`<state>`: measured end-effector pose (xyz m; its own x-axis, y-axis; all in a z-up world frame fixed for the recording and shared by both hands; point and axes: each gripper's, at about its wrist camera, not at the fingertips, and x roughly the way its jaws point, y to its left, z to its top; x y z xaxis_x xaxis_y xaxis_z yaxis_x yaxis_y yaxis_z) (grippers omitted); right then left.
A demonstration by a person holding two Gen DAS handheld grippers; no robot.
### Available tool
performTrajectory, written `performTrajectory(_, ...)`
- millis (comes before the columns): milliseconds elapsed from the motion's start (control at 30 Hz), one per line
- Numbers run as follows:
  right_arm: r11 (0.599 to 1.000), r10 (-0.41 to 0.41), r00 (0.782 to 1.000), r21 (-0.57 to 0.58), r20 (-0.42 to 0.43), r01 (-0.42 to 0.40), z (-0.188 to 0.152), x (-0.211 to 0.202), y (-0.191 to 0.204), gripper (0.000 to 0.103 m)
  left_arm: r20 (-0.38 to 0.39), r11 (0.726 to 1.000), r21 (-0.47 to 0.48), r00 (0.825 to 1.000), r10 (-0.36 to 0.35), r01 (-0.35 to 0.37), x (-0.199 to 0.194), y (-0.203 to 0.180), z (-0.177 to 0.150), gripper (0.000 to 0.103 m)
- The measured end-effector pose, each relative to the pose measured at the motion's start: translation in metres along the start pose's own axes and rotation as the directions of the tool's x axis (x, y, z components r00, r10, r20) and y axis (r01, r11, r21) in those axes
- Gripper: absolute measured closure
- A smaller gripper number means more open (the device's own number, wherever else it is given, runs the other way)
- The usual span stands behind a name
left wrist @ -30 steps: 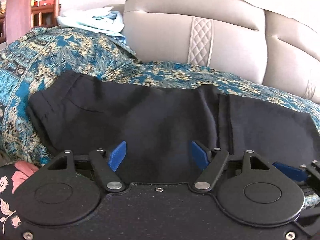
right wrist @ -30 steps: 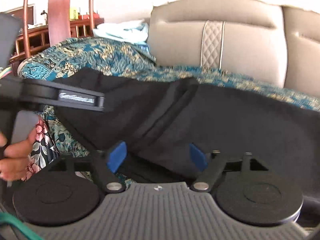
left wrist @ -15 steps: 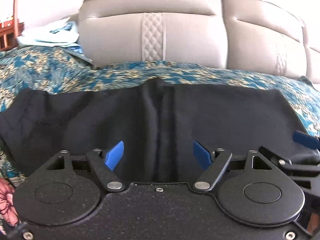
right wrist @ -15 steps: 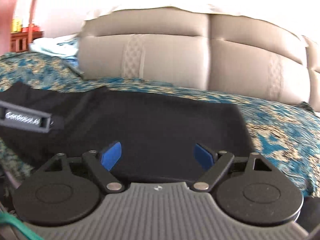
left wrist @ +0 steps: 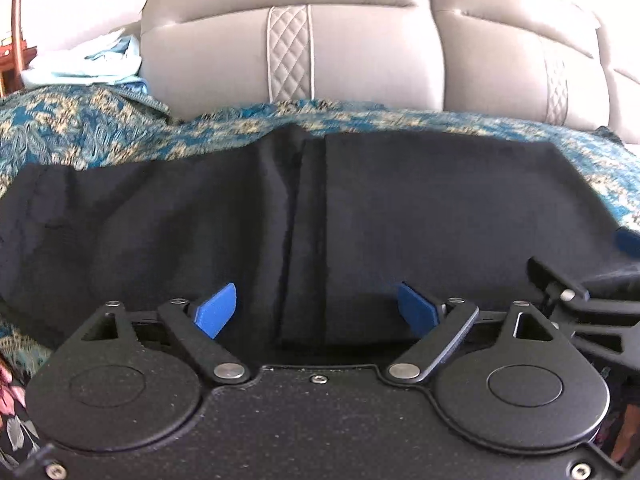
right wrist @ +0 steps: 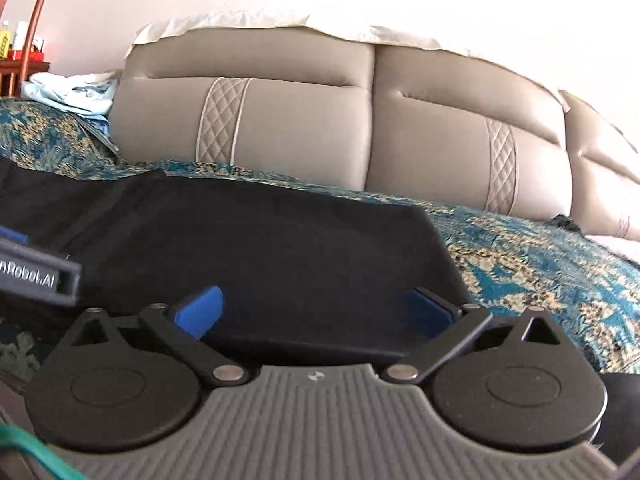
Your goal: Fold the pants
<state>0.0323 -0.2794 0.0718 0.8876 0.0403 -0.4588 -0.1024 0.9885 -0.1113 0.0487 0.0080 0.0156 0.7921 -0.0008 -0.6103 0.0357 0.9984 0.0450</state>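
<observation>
Black pants lie flat across a blue patterned bedspread, folded lengthwise, with a vertical fold ridge near the middle. My left gripper is open, its blue pads spread over the pants' near edge by that ridge. My right gripper is open over the near edge at the pants' right end, whose corner lies just right of it. The right gripper's tip shows at the right edge of the left wrist view. The left gripper's body shows at the left of the right wrist view.
A beige padded headboard runs along the back of the bed. A pile of light blue cloth lies at the back left. Wooden furniture stands at the far left. Bare bedspread extends right of the pants.
Both grippers have moved right along the pants' near edge and stayed open. The right one went from the middle to the right end; the pants have not moved.
</observation>
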Motion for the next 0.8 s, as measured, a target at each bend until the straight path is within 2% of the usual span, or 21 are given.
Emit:
performTrajectory(200, 1.000, 0.018, 0.999, 0.017, -0.050, -0.018, -0.003, 0.006, -0.003, 0.000, 0.011, 0.998, -0.056, 1.000, -0.008, 0.009, 0.004, 0.012, -0.009, 0.000)
performTrajectory(367, 0.999, 0.016, 0.998, 0.028, -0.055, -0.014, -0.005, 0.009, -0.001, 0.000, 0.034, 0.999, -0.035, 0.999, -0.007, 0.008, 0.004, 0.015, -0.014, 0.000)
performTrajectory(567, 0.993, 0.020, 0.997, 0.115, -0.078, -0.011, -0.009, 0.008, -0.007, 0.000, 0.041, 0.999, -0.037, 0.999, -0.009, 0.010, 0.003, 0.015, -0.016, 0.000)
performTrajectory(800, 0.995, 0.001, 0.996, 0.104, -0.093, 0.009, -0.008, 0.004, -0.006, 0.000, 0.043, 0.999, -0.034, 0.999, -0.008, 0.009, 0.003, 0.014, -0.017, 0.000)
